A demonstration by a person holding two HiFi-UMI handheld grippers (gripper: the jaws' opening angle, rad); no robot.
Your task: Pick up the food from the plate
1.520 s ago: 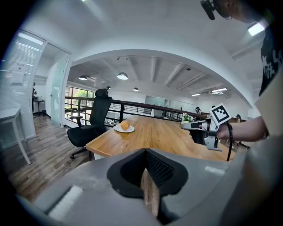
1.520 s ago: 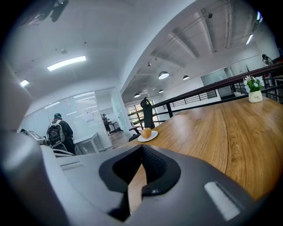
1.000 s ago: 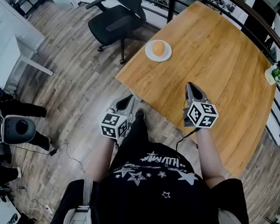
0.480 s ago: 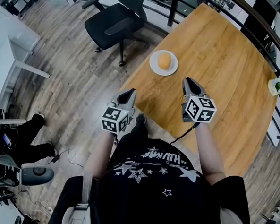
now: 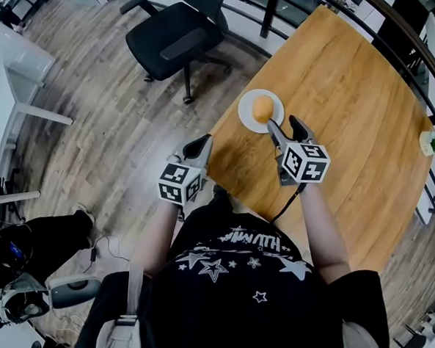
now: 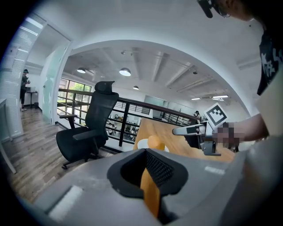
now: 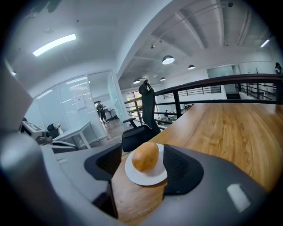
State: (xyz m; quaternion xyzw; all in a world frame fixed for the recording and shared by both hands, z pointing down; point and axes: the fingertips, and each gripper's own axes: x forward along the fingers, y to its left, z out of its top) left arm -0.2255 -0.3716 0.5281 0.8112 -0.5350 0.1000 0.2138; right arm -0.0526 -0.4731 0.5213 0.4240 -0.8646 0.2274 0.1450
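Overhead head view and both gripper views share the plate (image 5: pixel 245 114)

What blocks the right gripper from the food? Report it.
Nothing visible. Jaws of the right gripper have just been opening, nothing between them; the food sits straight ahead on its plate, path clear.

Black office chair (image 5: pixel 178 35), plank floor (image 5: pixel 116 149)

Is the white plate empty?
No, a golden bun lies in the middle of the plate.
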